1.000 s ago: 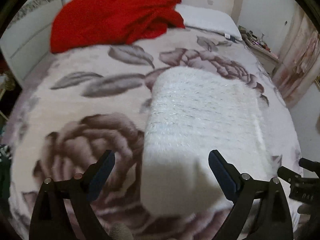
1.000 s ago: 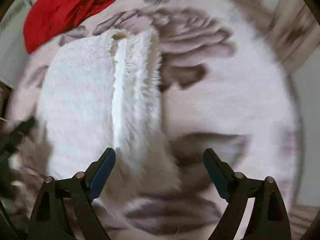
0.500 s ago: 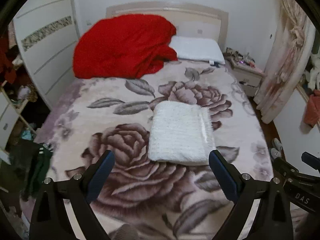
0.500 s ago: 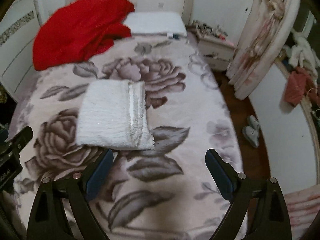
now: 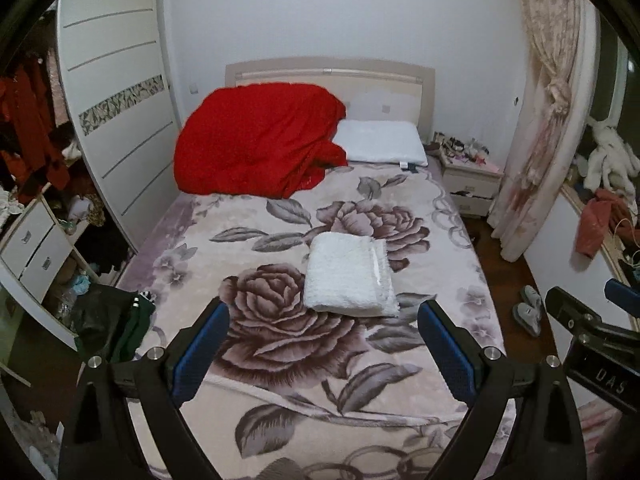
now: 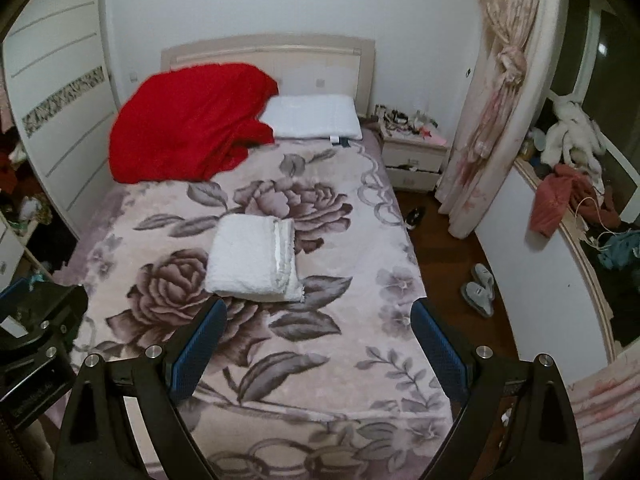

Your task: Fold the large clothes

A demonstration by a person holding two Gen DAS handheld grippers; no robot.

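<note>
A white fluffy garment (image 5: 349,276) lies folded into a neat rectangle in the middle of the bed's floral blanket (image 5: 280,360); it also shows in the right wrist view (image 6: 252,264). My left gripper (image 5: 324,344) is open and empty, held high above the foot of the bed, well back from the garment. My right gripper (image 6: 318,340) is open and empty too, equally far back. The right gripper's body shows at the right edge of the left wrist view (image 5: 592,328).
A red blanket (image 5: 260,144) and a white pillow (image 5: 380,144) lie at the headboard. A wardrobe (image 5: 116,128) and cluttered drawers stand left. A nightstand (image 5: 468,180), curtain (image 5: 536,120) and slippers (image 6: 478,288) are right of the bed. Dark clothes (image 5: 112,320) hang off the bed's left edge.
Both grippers have pulled far back and up from the folded white garment, which filled the views a second ago. The garment stays put on the bed.
</note>
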